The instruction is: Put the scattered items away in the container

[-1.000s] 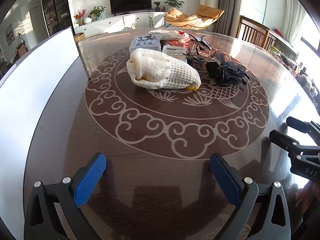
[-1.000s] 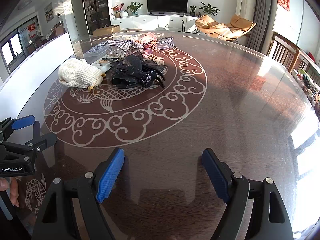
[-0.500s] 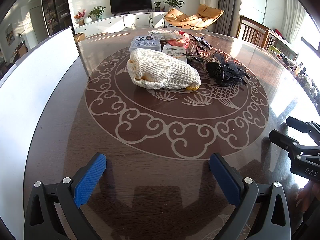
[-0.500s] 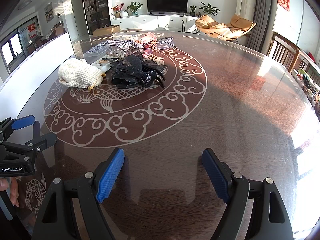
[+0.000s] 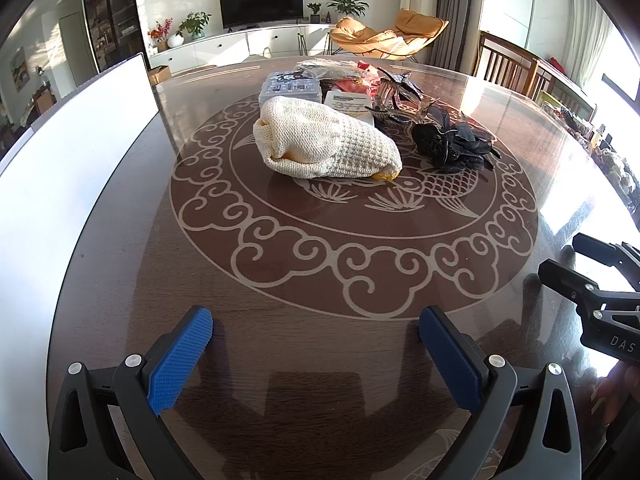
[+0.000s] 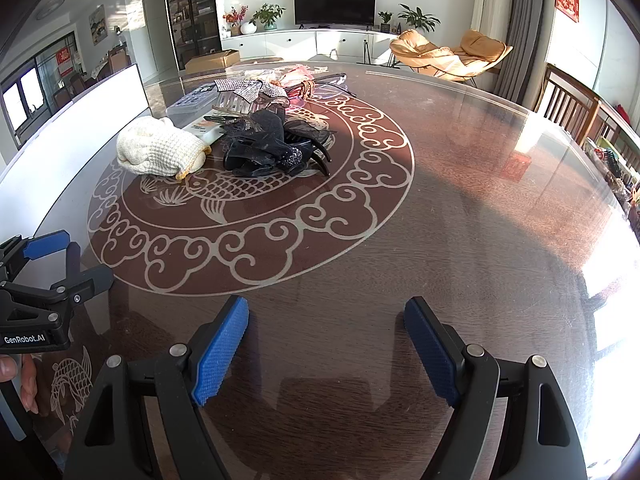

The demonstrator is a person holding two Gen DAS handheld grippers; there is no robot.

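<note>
Glossy, glass-smooth dark brown round wooden table with pale etched scroll and fish pattern, mirroring window light. Coarse, matt cream knitted cloth bundle, yellow trim at one end. Shiny hard black plastic hair claws with gauzy black fabric. Clear lidded plastic box, slightly glossy. Printed white paper card, smooth. Matt black plastic left gripper and right gripper, ribbed blue rubbery pads, bright metal screw heads.
</note>
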